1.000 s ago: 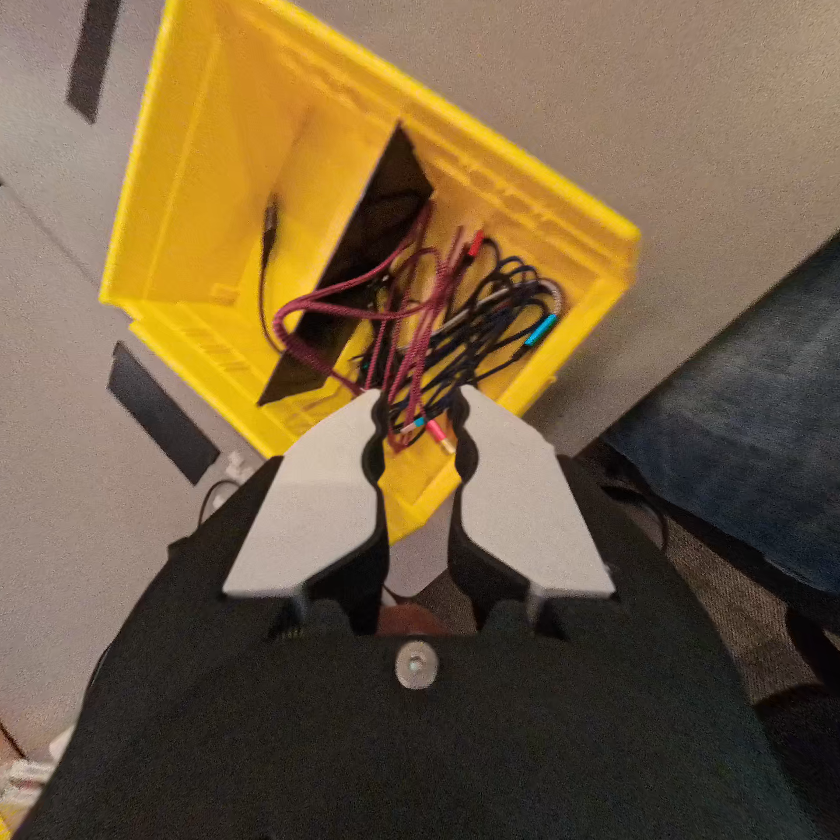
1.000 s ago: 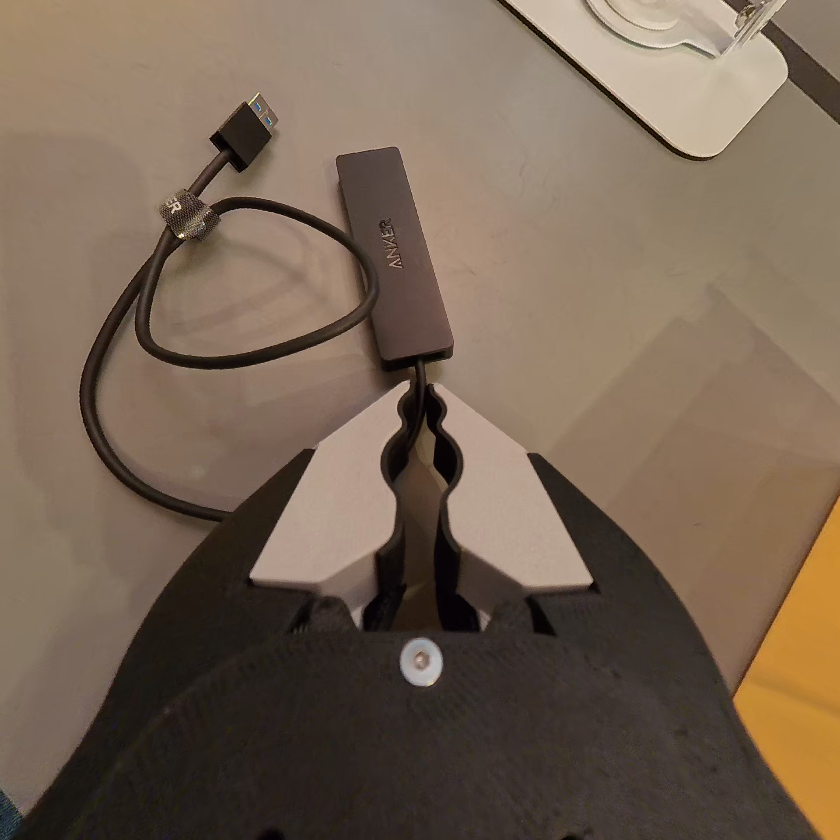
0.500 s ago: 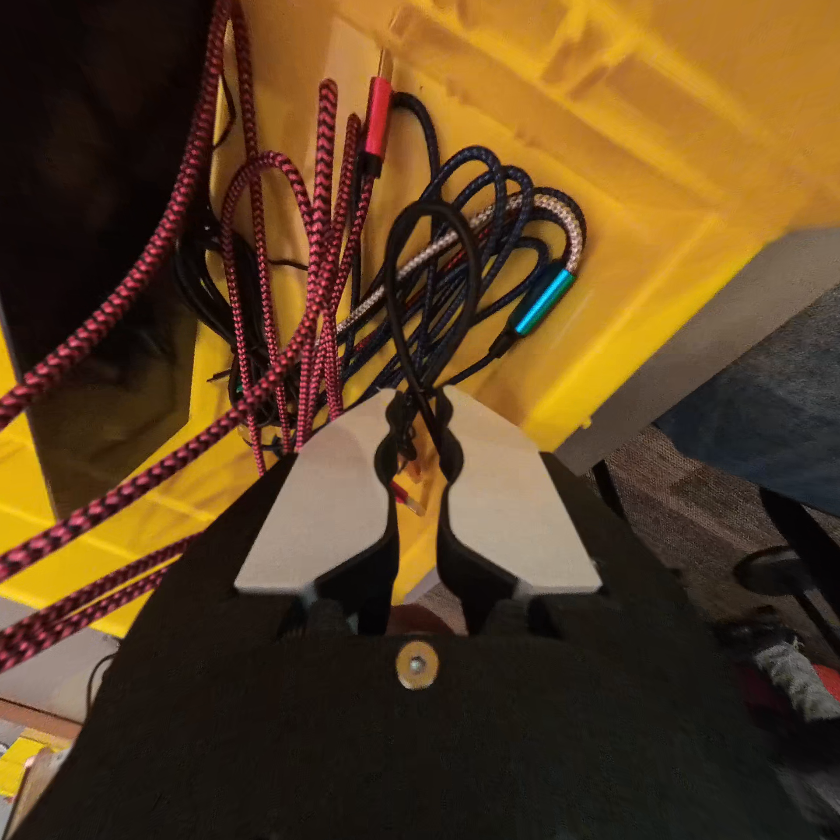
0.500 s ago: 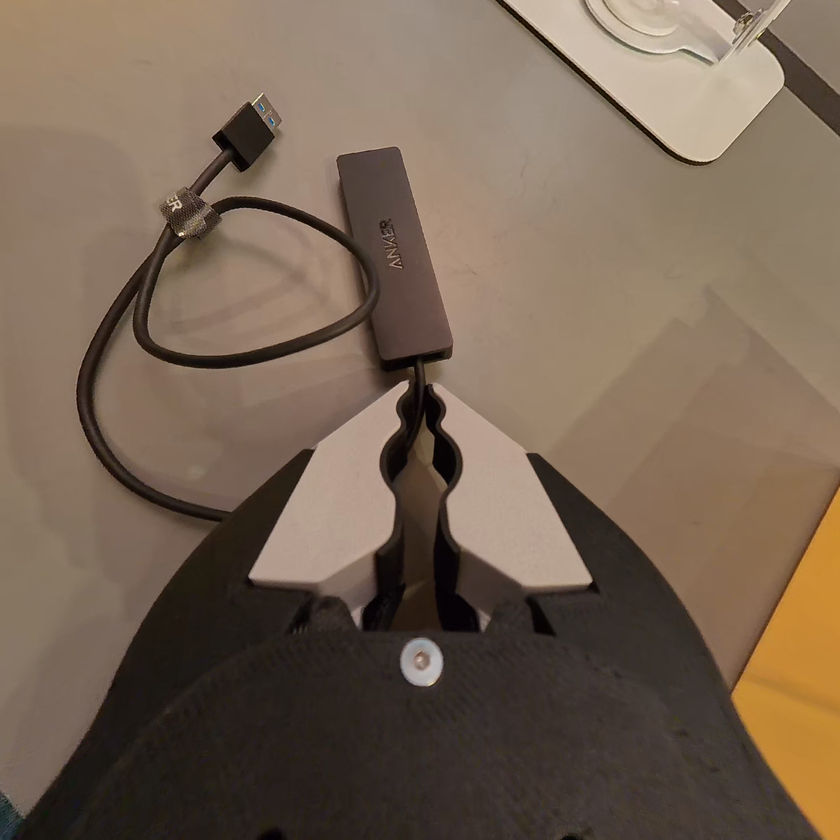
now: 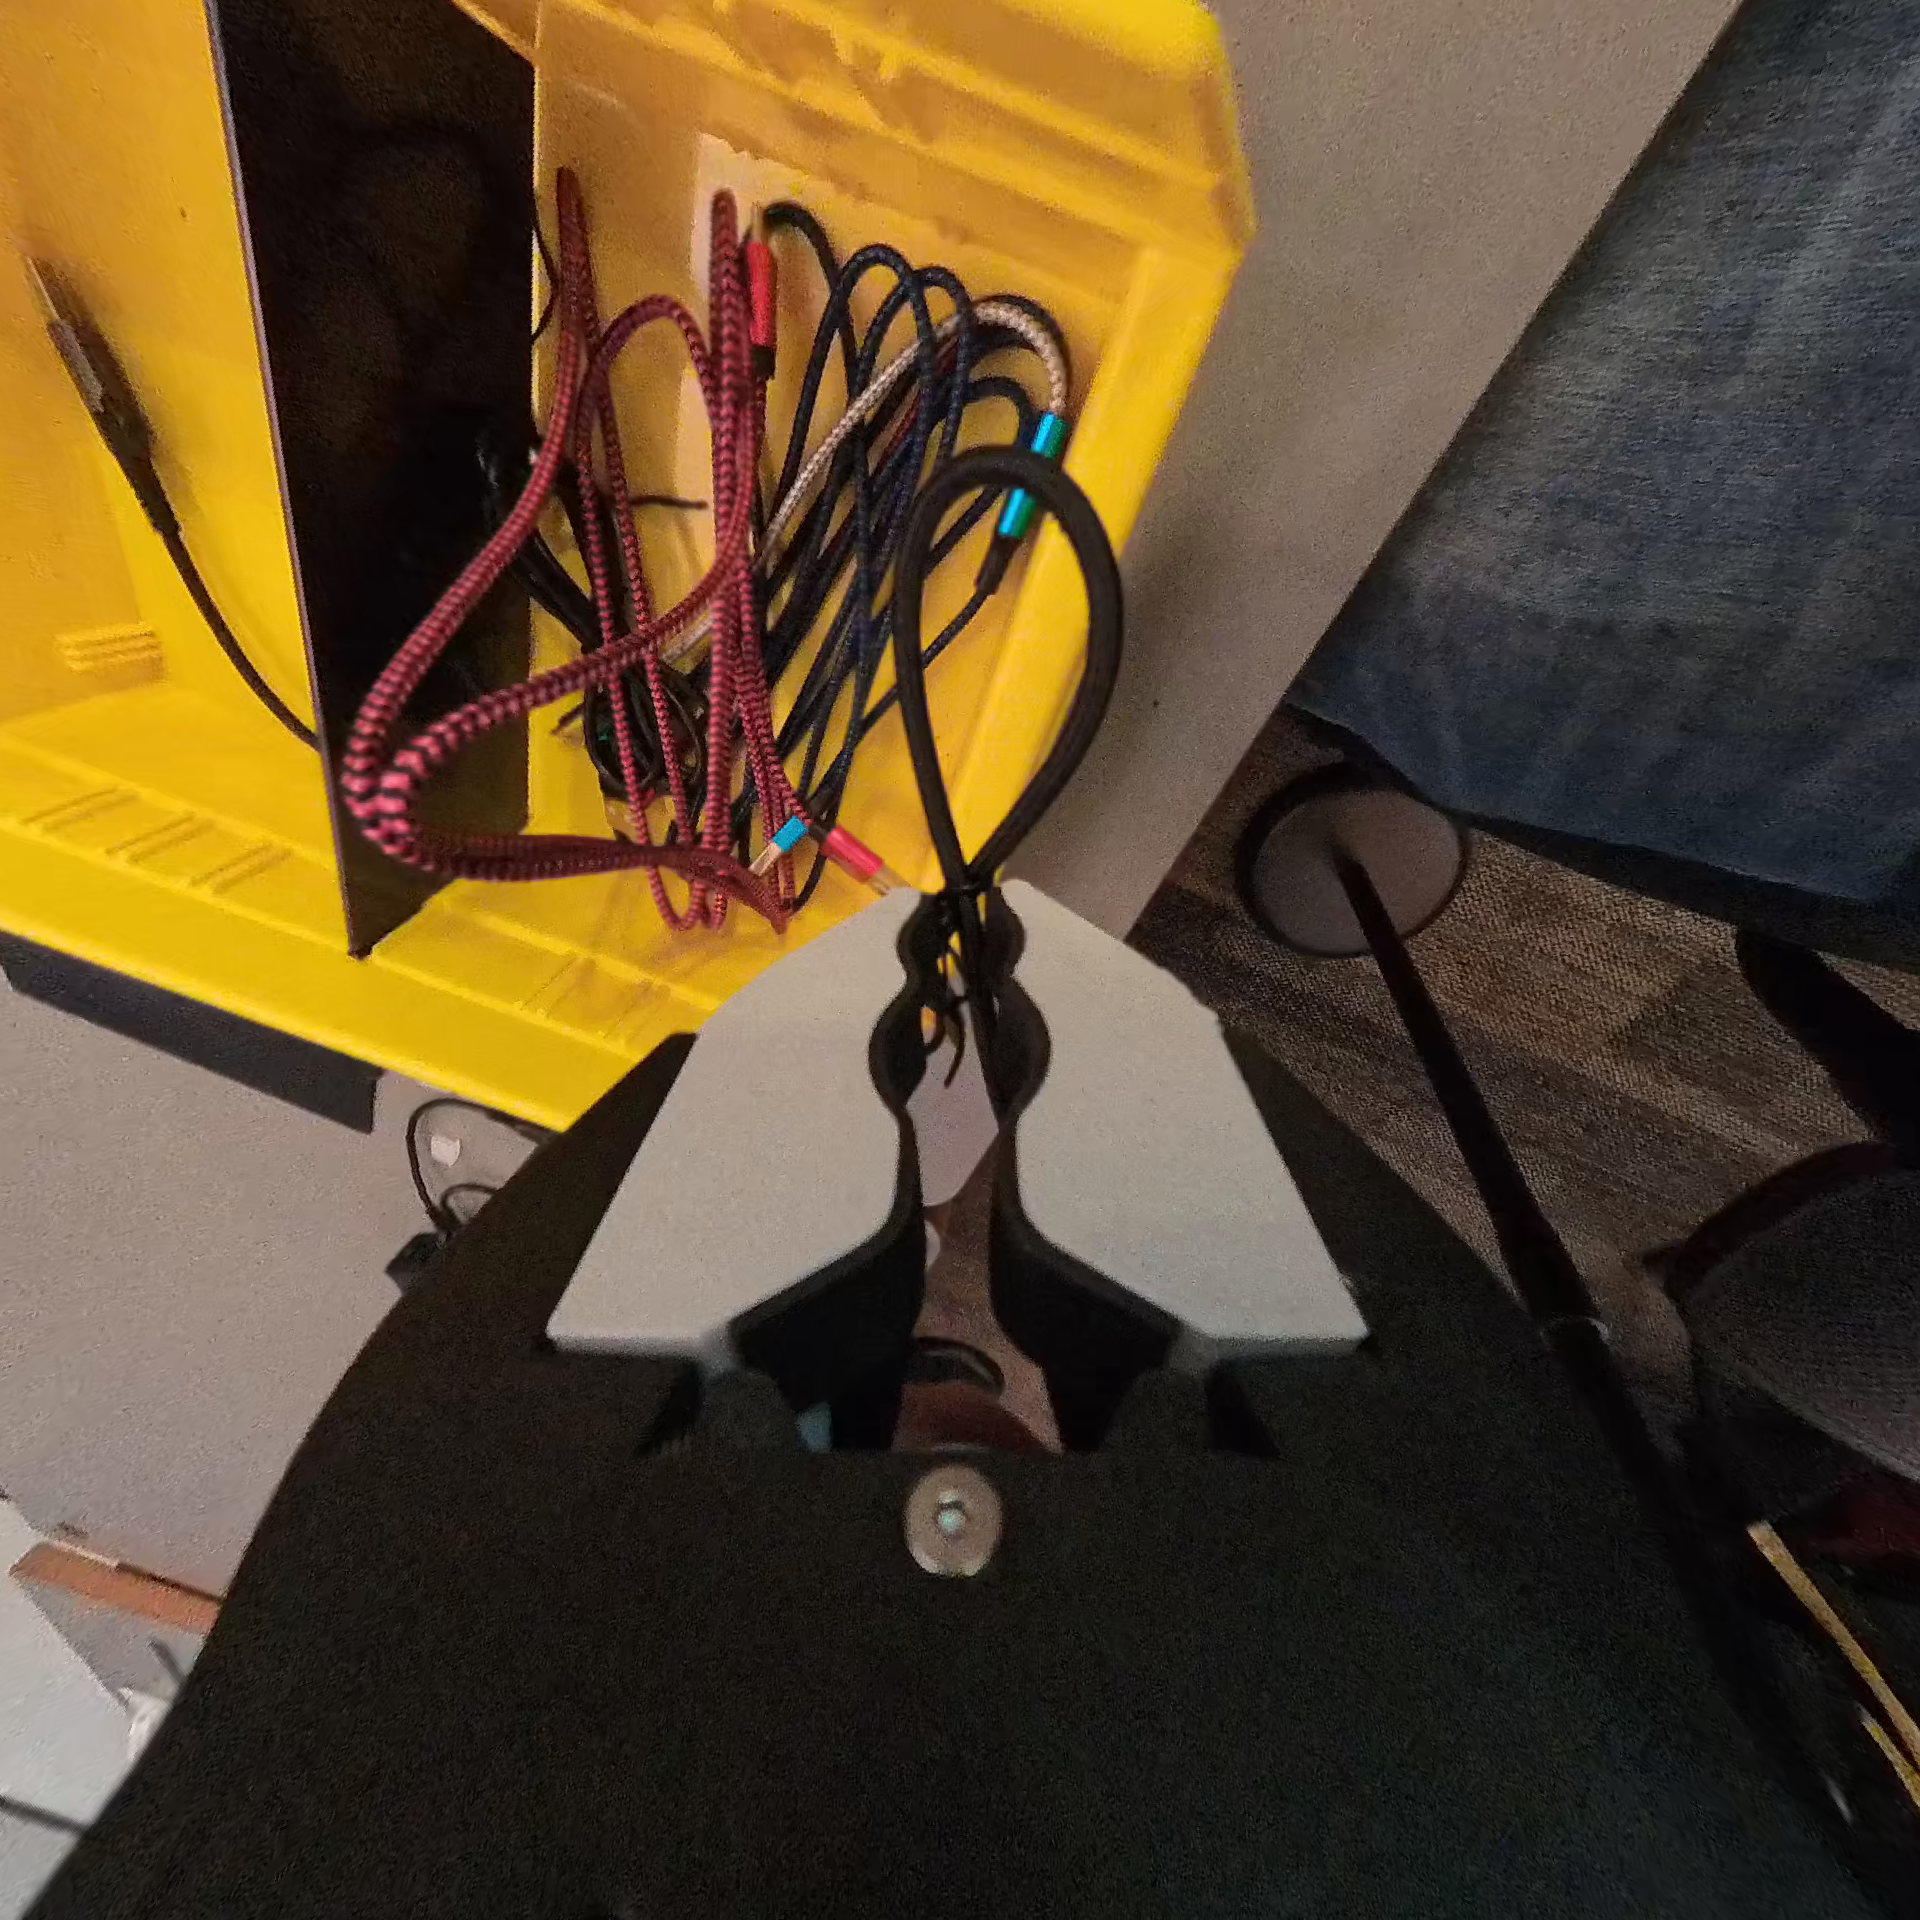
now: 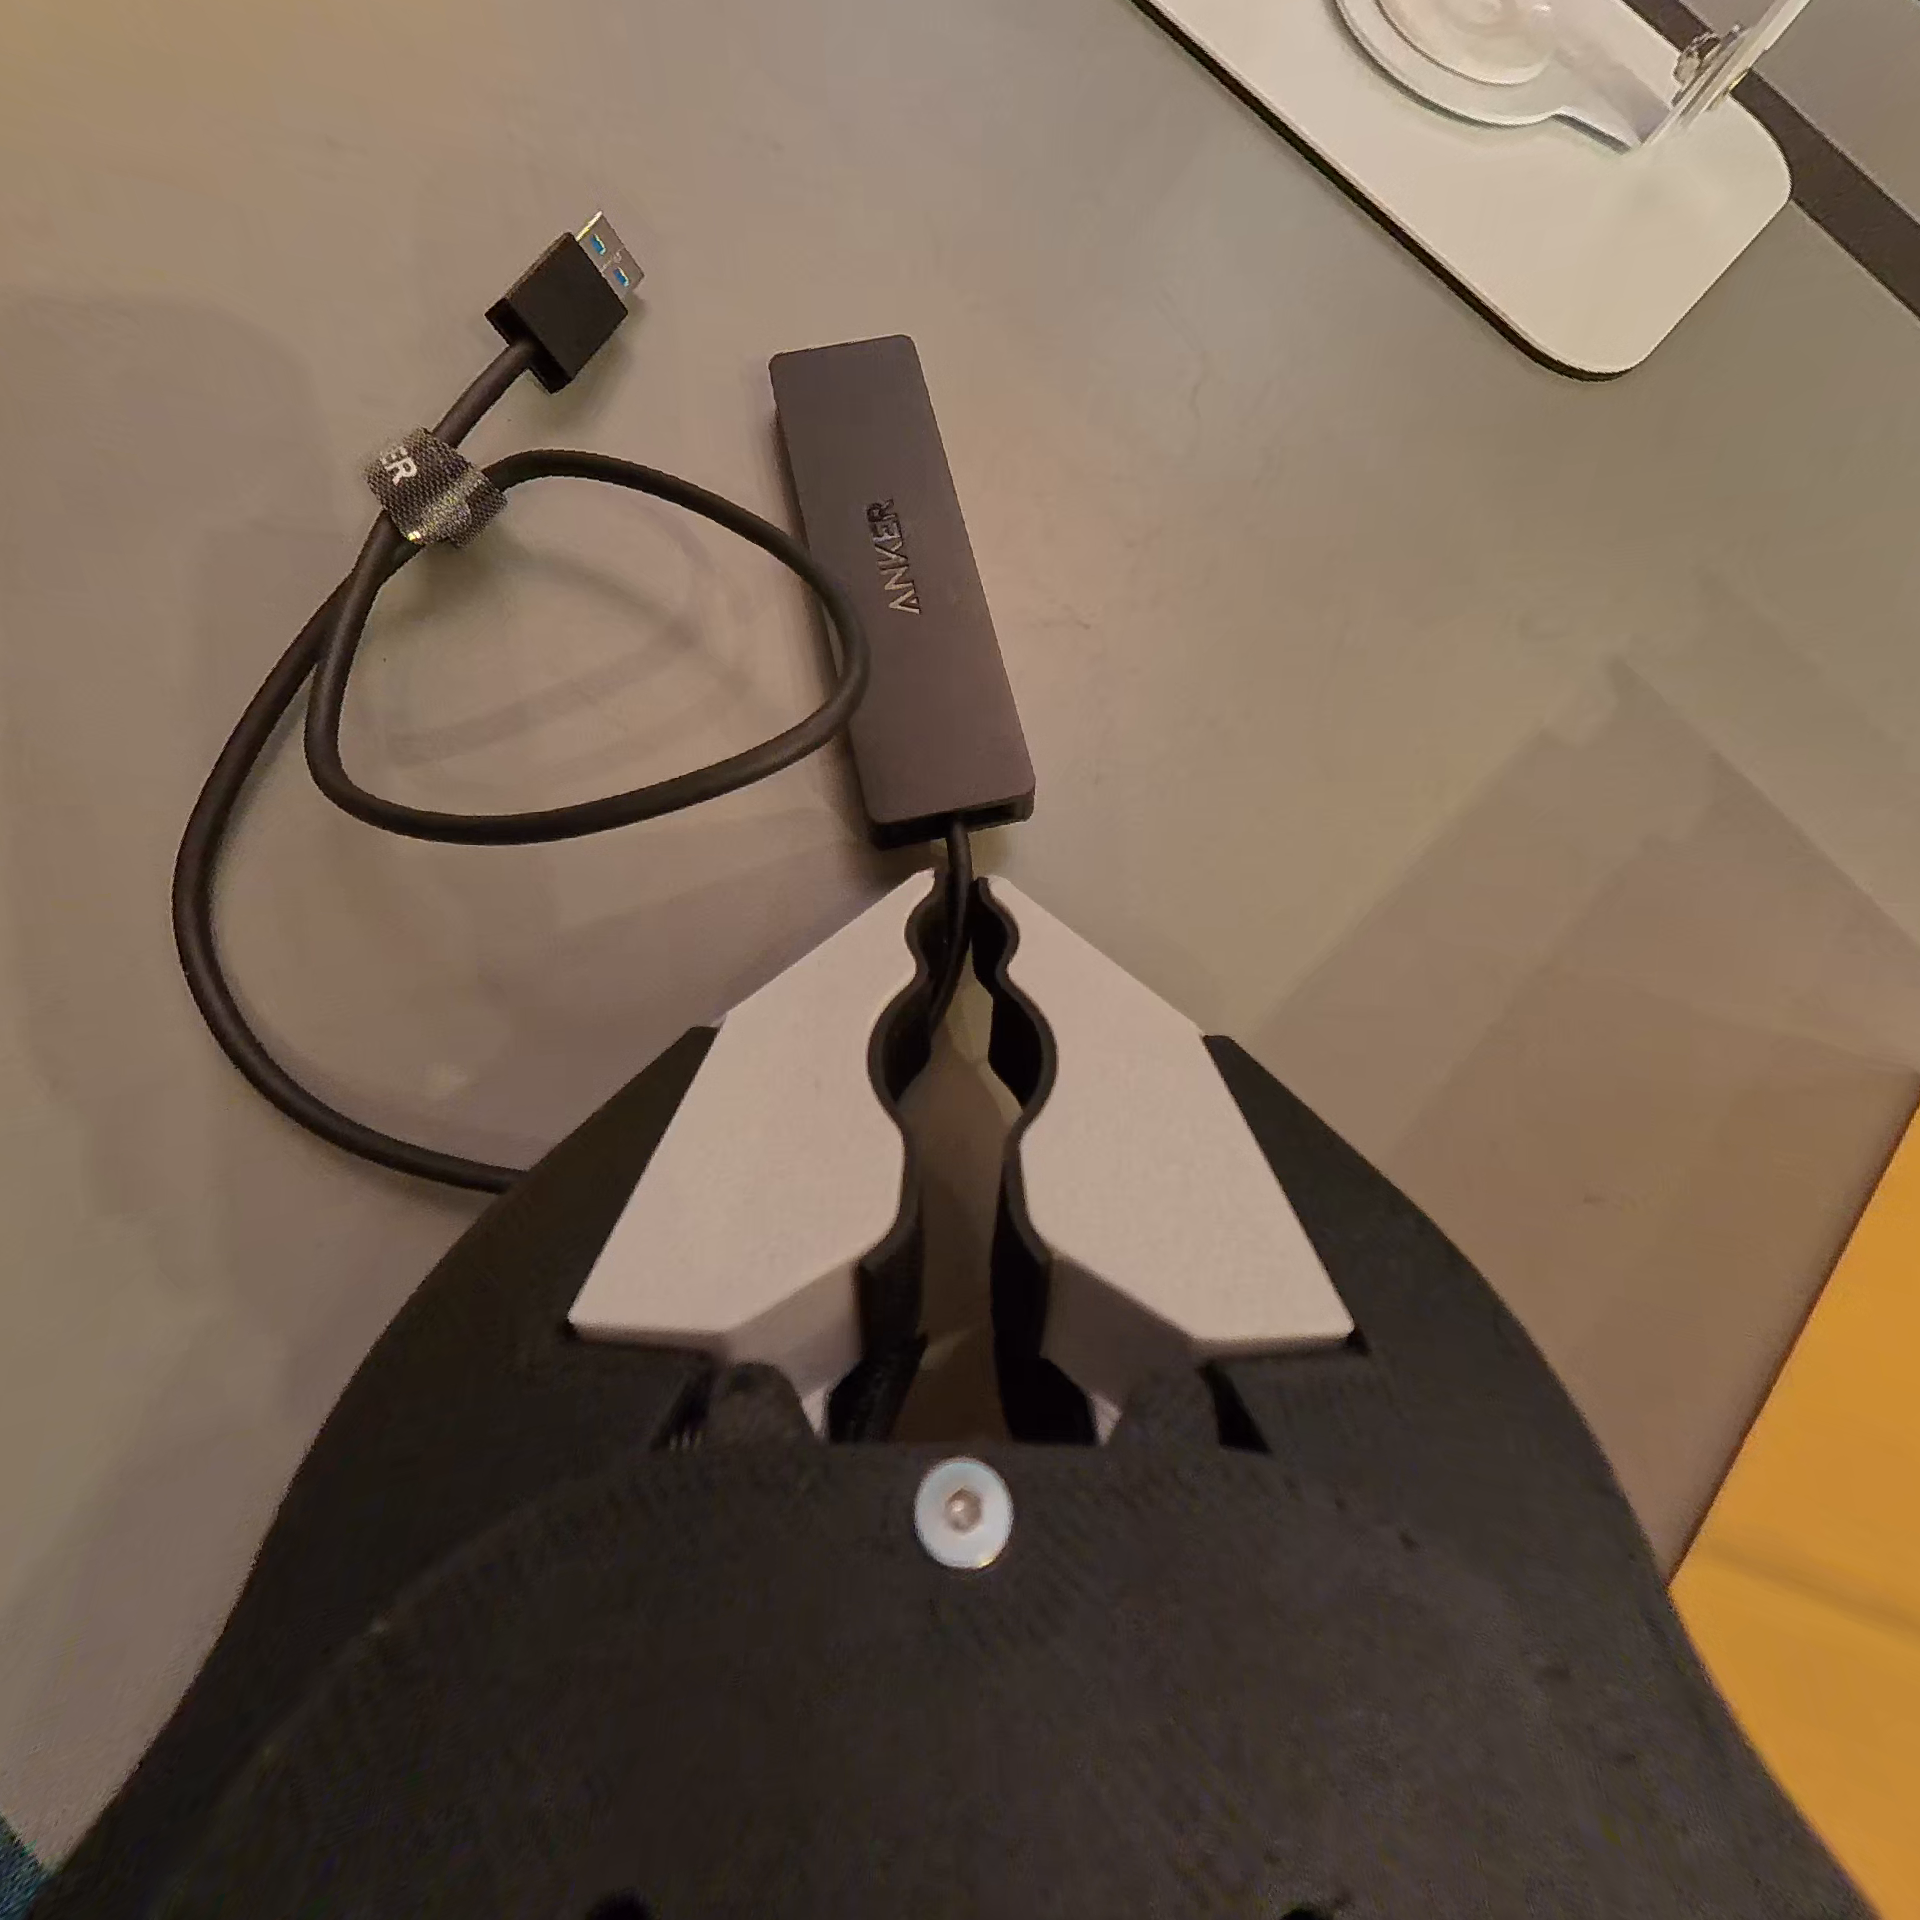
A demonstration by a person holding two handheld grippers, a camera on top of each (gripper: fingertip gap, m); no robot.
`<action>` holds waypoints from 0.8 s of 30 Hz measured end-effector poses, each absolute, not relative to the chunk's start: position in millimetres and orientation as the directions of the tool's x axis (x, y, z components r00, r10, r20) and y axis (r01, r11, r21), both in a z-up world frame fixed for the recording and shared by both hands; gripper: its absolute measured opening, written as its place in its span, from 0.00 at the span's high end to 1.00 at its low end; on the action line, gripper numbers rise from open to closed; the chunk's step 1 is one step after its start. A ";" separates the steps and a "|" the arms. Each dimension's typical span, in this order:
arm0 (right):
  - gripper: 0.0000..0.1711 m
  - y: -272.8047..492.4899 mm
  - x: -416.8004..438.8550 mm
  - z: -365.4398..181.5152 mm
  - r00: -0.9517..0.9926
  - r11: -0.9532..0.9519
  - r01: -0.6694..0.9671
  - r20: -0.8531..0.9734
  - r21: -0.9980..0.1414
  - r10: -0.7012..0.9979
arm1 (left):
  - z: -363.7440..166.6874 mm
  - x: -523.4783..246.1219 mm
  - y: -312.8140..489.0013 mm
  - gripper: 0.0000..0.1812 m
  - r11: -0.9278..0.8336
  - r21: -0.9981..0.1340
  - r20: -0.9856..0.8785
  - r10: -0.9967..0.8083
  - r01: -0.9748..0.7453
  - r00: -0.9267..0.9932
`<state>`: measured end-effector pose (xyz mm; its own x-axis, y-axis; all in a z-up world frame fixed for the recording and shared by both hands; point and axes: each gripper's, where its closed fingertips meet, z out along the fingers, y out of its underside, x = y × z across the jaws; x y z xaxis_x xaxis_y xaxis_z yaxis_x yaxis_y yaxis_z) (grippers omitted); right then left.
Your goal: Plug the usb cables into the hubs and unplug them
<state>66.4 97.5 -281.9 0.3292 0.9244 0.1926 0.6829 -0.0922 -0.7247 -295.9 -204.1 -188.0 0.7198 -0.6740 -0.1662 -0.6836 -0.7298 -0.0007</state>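
In the left wrist view, a yellow plastic bin (image 5: 1039, 156) stood on a pale grey table (image 5: 156, 1247) and served as the landmark. To the left of the bin's black divider (image 5: 384, 416), a single dark cable with a metal plug (image 5: 94, 353) lay in an otherwise bare compartment. To the right of the divider, a tangle of braided cables (image 5: 675, 582) in red-and-black, navy and pale weave filled the compartment, with red and blue plug sleeves showing among them. At the bin's near right corner, the left gripper (image 5: 961, 904) had its grey fingers pressed together on a folded black cable (image 5: 1101, 623), whose loop rose above the bin's right wall. Right of the bin, past the table edge, lay brown-grey carpet (image 5: 1558, 1039), a round dark base with a thin black pole (image 5: 1351, 873), and blue fabric (image 5: 1662, 416) higher up.

In the right wrist view, the table (image 6: 1351, 623) was smooth grey and faintly reflective. At the left lay a black USB plug with a blue insert (image 6: 566, 312), its cord (image 6: 270, 727) looped and bound by a grey strap (image 6: 431, 499). A slim black USB hub (image 6: 899, 582) lay flat at the centre. The right gripper (image 6: 956, 894), just below the hub's near end, was pinching the hub's cord where it left the body. A white flat stand base (image 6: 1558, 229) sat at the upper right, and a strip of the yellow bin (image 6: 1818, 1455) showed at the lower right.
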 end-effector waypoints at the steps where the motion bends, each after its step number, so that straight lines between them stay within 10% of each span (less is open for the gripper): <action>1: 1.00 97.5 66.5 -281.8 0.329 -0.092 0.683 0.194 -0.725 0.924 | -183.0 -291.7 -204.9 0.96 -0.724 -0.021 -0.172 -0.677 -0.690 0.715; 24: 0.91 96.5 87.5 -265.0 0.384 -0.184 0.606 0.083 -0.774 0.919 | -134.1 -115.3 -50.4 0.96 -0.437 -0.724 -0.180 -0.628 -0.534 0.757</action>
